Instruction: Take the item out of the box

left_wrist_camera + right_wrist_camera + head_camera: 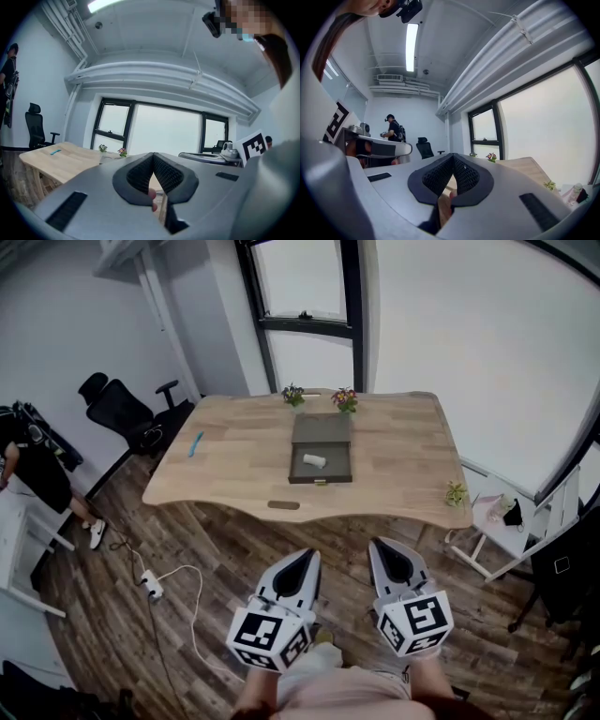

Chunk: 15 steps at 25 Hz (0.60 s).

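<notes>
left gripper [307,561]: I hold it at bottom centre of frame, jaws together, nothing gripped | right gripper [382,547]: just beside it, jaws together, nothing gripped | item: small white item [313,460] lies inside open box [293,468], frame centre, on wooden table [403,442], well apart from both grippers

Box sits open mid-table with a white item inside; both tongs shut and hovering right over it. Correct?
Not quite. The box is open mid-table with the white item inside, and both tongs are shut, but they aren't over it. The head view shows the left tongs and right tongs held low above the floor, well short of the table.
</notes>
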Tool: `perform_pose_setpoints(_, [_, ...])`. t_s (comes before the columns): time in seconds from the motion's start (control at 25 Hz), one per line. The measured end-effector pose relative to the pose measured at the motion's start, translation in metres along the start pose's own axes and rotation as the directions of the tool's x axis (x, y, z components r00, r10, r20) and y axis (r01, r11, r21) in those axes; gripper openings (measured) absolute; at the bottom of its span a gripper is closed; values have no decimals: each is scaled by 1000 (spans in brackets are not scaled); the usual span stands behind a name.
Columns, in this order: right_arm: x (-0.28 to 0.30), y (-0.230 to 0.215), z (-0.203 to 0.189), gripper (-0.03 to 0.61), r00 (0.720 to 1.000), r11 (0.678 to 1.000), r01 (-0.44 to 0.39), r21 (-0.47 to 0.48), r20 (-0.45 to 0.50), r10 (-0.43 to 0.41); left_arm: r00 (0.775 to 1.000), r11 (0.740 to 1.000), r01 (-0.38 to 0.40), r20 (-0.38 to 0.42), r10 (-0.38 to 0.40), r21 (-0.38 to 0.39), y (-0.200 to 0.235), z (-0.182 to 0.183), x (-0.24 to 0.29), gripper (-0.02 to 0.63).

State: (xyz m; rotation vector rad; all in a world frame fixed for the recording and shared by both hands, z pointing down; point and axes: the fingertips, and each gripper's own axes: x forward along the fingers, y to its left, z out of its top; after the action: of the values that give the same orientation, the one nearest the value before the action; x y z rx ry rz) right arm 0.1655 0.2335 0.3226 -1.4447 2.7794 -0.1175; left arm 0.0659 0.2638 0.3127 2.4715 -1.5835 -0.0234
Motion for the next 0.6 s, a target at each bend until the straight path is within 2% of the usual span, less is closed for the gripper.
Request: perform_pose_setpoints(0.6, [67,7,1,0,996,997,74,-34,-42,-75,998,998,55,8,-55,-1,65,17,28,2])
